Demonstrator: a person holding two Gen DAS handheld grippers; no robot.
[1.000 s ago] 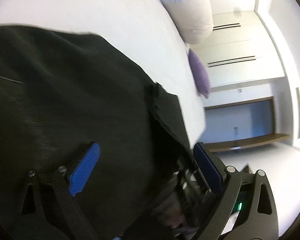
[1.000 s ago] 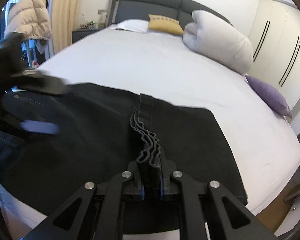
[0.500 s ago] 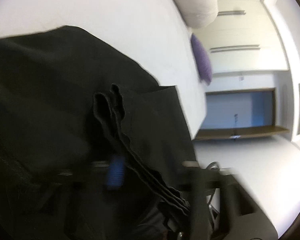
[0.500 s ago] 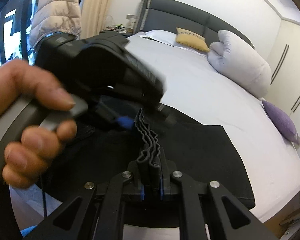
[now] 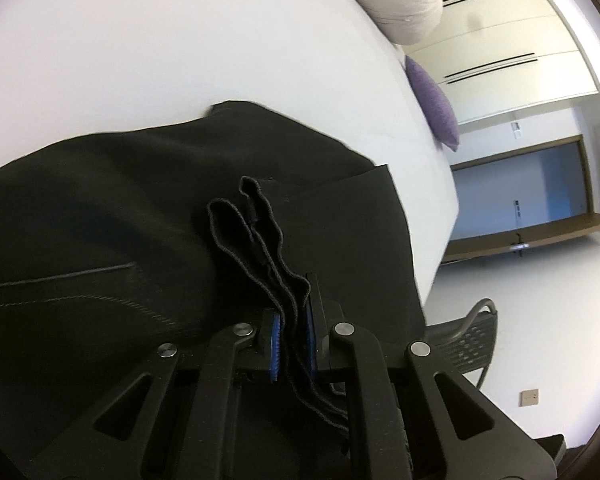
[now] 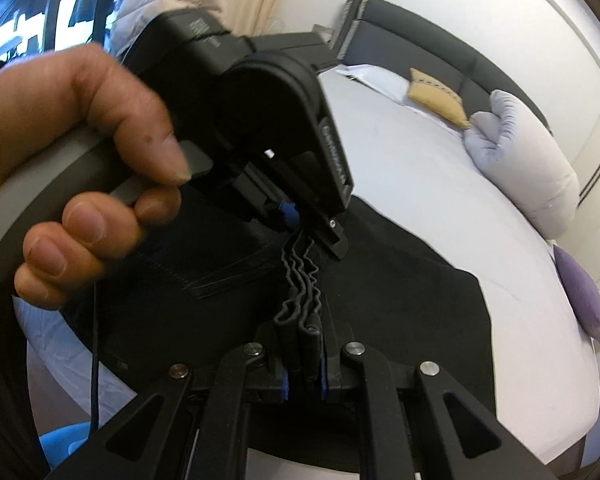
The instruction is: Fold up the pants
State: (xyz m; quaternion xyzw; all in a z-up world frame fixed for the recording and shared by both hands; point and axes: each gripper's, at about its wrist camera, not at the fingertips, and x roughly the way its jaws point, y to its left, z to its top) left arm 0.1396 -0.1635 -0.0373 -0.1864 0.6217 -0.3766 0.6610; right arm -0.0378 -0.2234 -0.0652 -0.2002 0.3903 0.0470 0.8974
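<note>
Left tool (image 5: 292, 336) closed onto wavy hem (black pants (image 5: 100, 220)) | right tool (image 6: 303, 376) pinching hem

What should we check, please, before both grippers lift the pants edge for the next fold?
1. Left gripper shut on the bunched edge: ok; the cloth sits between its blue pads.
2. Right gripper shut on the same edge: ok.
3. All layers caught in each grip: cannot tell; the folds are bunched.
4. Edge taut between the grippers: not ok; it ripples.
5. Bed free beyond the pants: ok; the pillows lie farther off.
6. Rest of the pants flat: cannot tell; a hand hides part.
</note>
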